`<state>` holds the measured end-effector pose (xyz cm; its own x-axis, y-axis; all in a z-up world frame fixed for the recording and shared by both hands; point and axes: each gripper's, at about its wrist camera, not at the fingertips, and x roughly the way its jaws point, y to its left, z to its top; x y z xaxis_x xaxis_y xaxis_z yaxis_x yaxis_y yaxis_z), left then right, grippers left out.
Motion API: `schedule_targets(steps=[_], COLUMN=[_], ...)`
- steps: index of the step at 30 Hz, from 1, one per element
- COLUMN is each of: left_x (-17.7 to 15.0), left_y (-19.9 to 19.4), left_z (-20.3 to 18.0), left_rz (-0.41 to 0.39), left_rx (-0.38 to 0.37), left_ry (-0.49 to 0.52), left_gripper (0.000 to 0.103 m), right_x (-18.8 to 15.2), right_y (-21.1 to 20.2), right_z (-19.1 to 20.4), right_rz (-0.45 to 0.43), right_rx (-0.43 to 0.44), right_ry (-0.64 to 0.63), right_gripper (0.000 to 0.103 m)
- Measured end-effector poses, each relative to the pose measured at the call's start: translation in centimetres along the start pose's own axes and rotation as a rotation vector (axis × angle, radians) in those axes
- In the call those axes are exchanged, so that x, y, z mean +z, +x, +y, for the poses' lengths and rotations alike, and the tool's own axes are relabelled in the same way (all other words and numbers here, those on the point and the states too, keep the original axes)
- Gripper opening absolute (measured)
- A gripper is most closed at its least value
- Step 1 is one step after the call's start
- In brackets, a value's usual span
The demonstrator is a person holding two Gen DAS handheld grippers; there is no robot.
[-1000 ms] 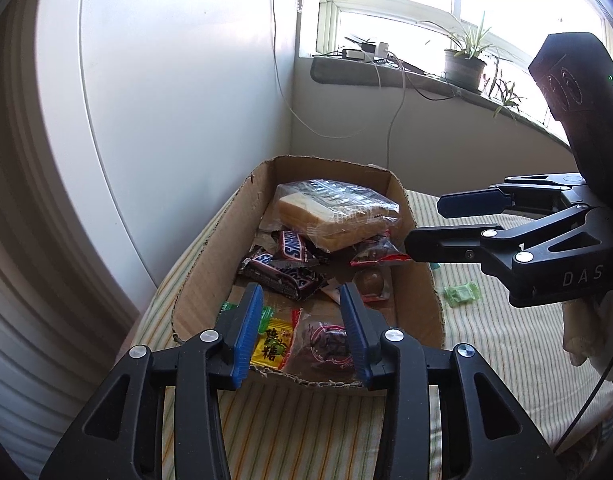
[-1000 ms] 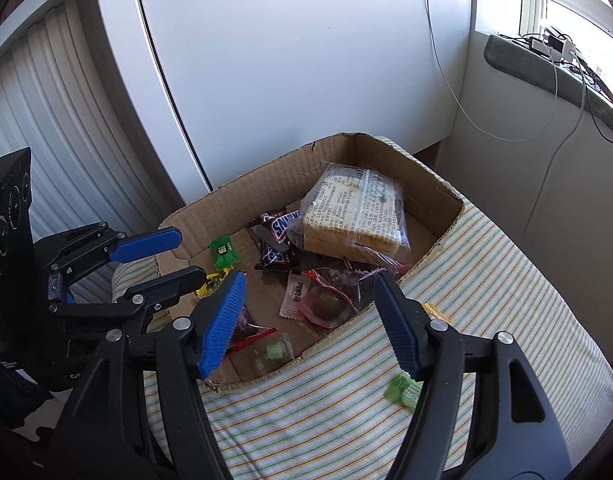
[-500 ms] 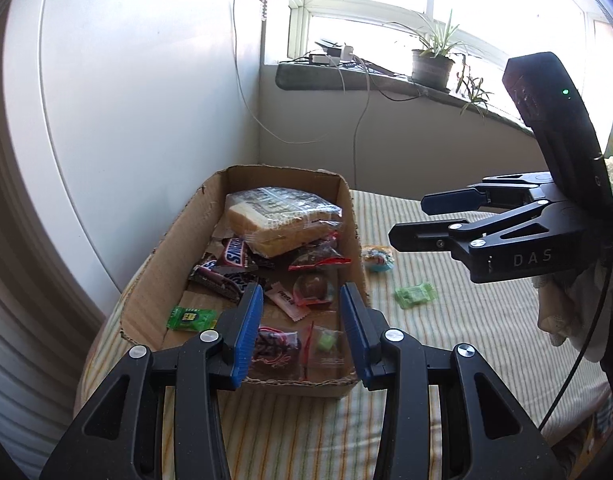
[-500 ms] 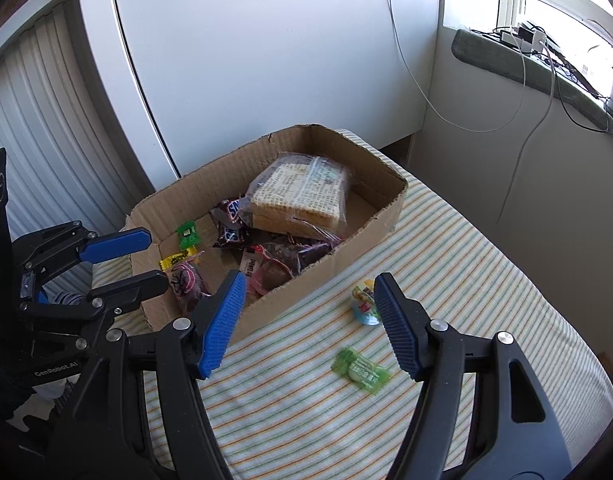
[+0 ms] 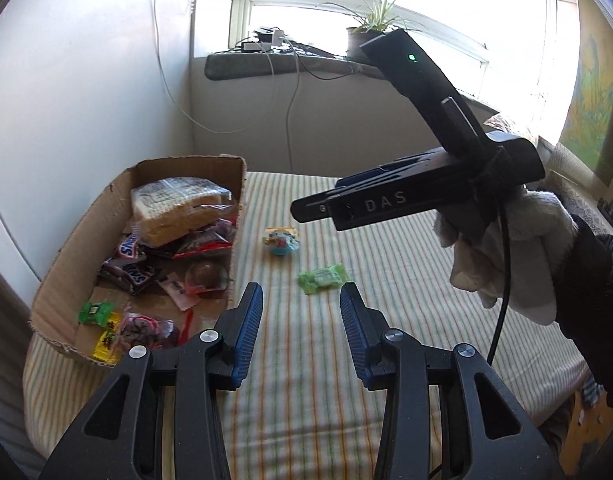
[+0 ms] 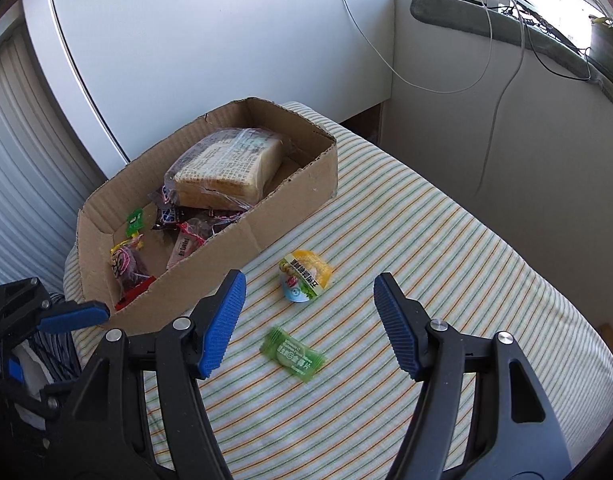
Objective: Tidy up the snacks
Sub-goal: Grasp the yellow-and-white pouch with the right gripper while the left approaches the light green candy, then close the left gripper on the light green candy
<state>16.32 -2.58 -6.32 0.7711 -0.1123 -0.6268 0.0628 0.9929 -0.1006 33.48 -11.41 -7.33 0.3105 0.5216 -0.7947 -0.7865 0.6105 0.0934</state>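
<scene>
A: We have 2 snacks outside the cardboard box [image 6: 242,236]: a green candy wrapper [image 6: 293,355] and a small jelly cup [image 6: 305,276], both on the striped cloth [image 6: 446,280]. In the right wrist view the candy sits near 6 o'clock from the cup, a short gap between them.

B: Our right gripper [image 6: 309,322] hangs above them with its blue pads spread wide and nothing between them. The left gripper [image 5: 301,328] is also parted and empty, the candy just beyond its tips toward 12 o'clock.

A: Everything else, the wrapped bread [image 6: 230,170], the chocolate bars [image 5: 130,268] and the small packets, is in the box, which lies at about 10 o'clock from the cup.

B: What worries us? The candy is flat and slick. If we close too high, the pads may meet over it and skid it along the cloth.

A: And if we go too low, we probably pinch the cloth and drag the cup with it.

B: The cup looks rounded, so an off-centre squeeze could squirt it sideways, perhaps off the edge.

A: With both grippers this near 1 target, we could also knock them together.
</scene>
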Motion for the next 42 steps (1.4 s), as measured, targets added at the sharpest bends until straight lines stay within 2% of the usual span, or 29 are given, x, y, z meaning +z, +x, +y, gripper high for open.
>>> schedule_targets(steps=[4, 9, 19, 28, 29, 32, 35, 42], left_x=[0.0, 0.1, -0.2, 0.3, 0.4, 0.6, 1.0, 2.2], left_y=[1.4, 3.6, 7.0, 8.8, 9.1, 9.7, 9.8, 11.7], left_z=[-1.2, -2.0, -2.2, -2.2, -2.3, -2.5, -2.5, -3.6], left_rz=[0.026, 0.061, 0.113, 0.136, 0.139, 0.151, 0.159, 0.21], left_rx=[-0.033, -0.05, -0.03, -0.013, -0.01, -0.006, 0.013, 0.038], left_ry=[0.007, 0.002, 0.001, 0.006, 0.011, 0.02, 0.024, 0.076], left_gripper=[0.039, 0.039, 0.039, 0.039, 0.039, 0.042, 0.042, 0.047], right_x=[0.2, 0.3, 0.6, 0.8, 0.9, 0.9, 0.8, 0.6], right_y=[1.4, 3.0, 5.7, 8.0, 8.3, 8.5, 8.6, 8.4], right_z=[-0.8, -1.4, -0.8, -0.3, -0.2, -0.3, -0.8, -1.9], right_rz=[0.028, 0.051, 0.067, 0.09, 0.092, 0.09, 0.09, 0.082], right_rx=[0.048, 0.063, 0.105, 0.146, 0.145, 0.134, 0.116, 0.104], right_ry=[-0.01, -0.05, -0.172, -0.205, -0.207, -0.204, -0.197, -0.174], right_gripper=[0.069, 0.069, 0.069, 0.069, 0.068, 0.055, 0.038, 0.033])
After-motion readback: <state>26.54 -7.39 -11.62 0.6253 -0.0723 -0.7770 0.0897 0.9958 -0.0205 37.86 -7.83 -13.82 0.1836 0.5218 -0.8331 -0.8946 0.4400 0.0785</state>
